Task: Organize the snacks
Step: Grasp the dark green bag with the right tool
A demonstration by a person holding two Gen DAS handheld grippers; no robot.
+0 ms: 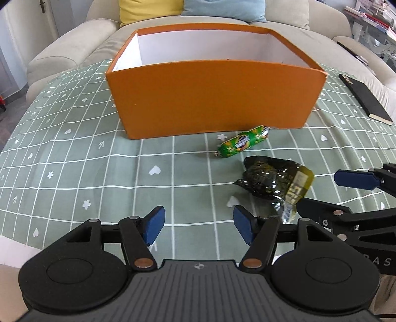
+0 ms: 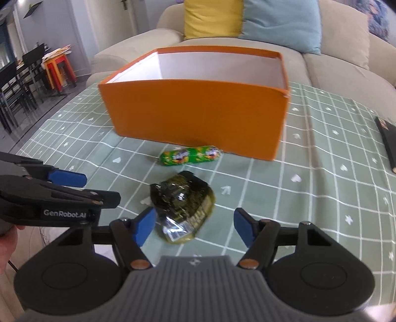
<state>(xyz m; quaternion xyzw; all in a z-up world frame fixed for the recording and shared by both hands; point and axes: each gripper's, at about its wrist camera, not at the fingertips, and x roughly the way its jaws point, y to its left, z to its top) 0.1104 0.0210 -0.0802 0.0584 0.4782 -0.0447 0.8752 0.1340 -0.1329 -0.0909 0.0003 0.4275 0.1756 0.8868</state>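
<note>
An open orange box (image 1: 215,99) (image 2: 195,114) with a white inside stands on the green checked tablecloth (image 1: 74,161). A green sausage snack (image 1: 243,145) (image 2: 189,155) lies against the box's front wall. Nearer lies a dark green shiny snack packet (image 1: 272,183) (image 2: 183,205). My right gripper (image 2: 194,220) (image 1: 316,193) is open around this packet's near end: the left pad is close beside it and the right pad stands well apart. My left gripper (image 1: 198,223) (image 2: 101,189) hangs open over bare cloth, to the left of the packet, with nothing between its fingers.
A black notebook (image 1: 366,99) (image 2: 388,143) lies at the table's right edge. A beige sofa (image 1: 74,49) with a yellow cushion (image 2: 212,17) and a blue cushion (image 2: 282,22) stands behind the table. Dark dining chairs (image 2: 22,79) stand far left.
</note>
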